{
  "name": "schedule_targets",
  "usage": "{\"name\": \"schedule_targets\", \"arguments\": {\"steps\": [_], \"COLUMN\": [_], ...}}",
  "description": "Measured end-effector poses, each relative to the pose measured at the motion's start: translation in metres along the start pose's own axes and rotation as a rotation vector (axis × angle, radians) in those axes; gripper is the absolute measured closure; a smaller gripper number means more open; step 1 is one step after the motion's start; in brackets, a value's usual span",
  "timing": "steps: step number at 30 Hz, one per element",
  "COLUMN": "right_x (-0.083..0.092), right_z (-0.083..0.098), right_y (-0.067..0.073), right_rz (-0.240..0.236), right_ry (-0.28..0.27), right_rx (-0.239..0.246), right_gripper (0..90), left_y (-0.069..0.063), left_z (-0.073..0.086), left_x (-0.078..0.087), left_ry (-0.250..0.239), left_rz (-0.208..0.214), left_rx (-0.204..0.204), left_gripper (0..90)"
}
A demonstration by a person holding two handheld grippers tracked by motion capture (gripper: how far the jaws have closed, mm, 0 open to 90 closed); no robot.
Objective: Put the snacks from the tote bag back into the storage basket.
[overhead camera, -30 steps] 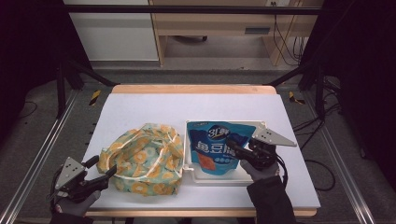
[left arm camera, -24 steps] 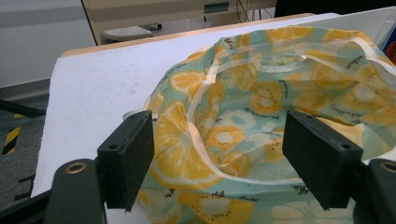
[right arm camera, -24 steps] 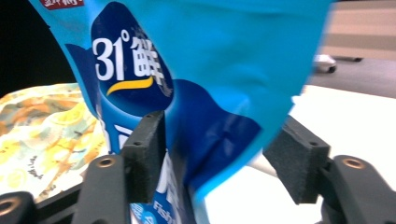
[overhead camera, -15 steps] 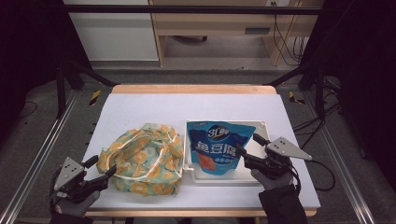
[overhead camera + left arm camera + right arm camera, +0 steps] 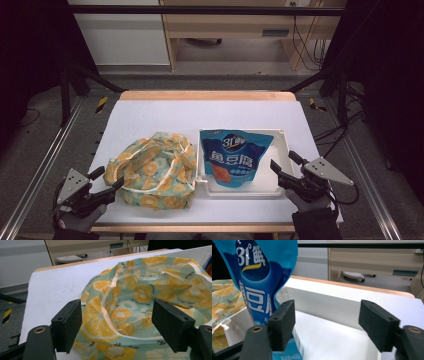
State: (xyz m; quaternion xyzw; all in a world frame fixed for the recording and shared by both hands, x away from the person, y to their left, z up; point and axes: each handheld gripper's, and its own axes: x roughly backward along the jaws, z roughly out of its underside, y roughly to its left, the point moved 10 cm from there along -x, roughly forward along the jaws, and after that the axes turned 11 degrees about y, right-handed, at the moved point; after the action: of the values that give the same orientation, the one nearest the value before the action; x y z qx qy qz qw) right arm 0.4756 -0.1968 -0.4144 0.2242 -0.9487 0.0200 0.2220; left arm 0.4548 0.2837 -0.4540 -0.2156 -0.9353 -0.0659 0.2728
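A cloth bag (image 5: 152,170) printed with orange and kiwi slices lies crumpled on the white table, left of centre. A blue snack pouch (image 5: 235,157) lies flat in a shallow white tray (image 5: 282,150) to its right. My left gripper (image 5: 111,178) is open at the bag's near-left edge. In the left gripper view, the bag's rim (image 5: 140,295) sits between the wide-apart pads (image 5: 67,325). My right gripper (image 5: 282,159) is open at the tray's near-right corner, just right of the pouch (image 5: 259,277). Its jaws have just opened wide and eased in slightly, with nothing between them but the tray wall (image 5: 324,302) beyond.
The table (image 5: 150,120) has a wooden far edge (image 5: 207,95). Metal frame rails (image 5: 40,165) run along both sides. Cables (image 5: 345,135) trail on the floor at the right. A cabinet and a wooden desk stand beyond the table.
The right gripper let go of the pouch and drew back to the right, off the tray's corner. The pouch now lies flat. The left gripper stayed put.
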Motion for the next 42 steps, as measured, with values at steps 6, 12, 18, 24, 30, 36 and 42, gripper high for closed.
{"name": "schedule_targets", "arguments": {"steps": [6,12,18,24,30,36,42], "right_x": [-0.010,-0.024,-0.033,-0.039,-0.031,-0.029,-0.041], "right_z": [0.011,0.026,0.033,0.036,0.032,0.037,0.038], "right_y": [0.017,0.032,0.035,0.037,0.040,0.046,0.044], "right_rz": [-0.009,-0.043,-0.060,-0.061,-0.059,-0.062,-0.061], "right_ry": [0.057,0.124,0.160,0.177,0.157,0.192,0.215], "right_rx": [0.042,0.071,0.073,0.073,0.079,0.093,0.089], "right_gripper": [50.6,65.1,76.7,78.6,75.4,75.5,89.6], "left_y": [0.000,0.000,0.000,0.000,0.000,0.000,0.000], "left_z": [0.000,0.000,0.001,0.001,0.001,0.001,0.001], "left_x": [0.000,0.000,-0.001,-0.001,-0.001,-0.001,-0.001], "left_ry": [0.001,0.004,0.009,0.010,0.009,0.011,0.011], "left_rz": [0.000,0.000,0.000,-0.001,0.001,0.001,0.001], "left_rx": [-0.002,-0.003,-0.007,-0.008,-0.005,-0.007,-0.008], "left_gripper": [24.4,24.6,24.7,24.8,24.8,24.9,24.9]}}
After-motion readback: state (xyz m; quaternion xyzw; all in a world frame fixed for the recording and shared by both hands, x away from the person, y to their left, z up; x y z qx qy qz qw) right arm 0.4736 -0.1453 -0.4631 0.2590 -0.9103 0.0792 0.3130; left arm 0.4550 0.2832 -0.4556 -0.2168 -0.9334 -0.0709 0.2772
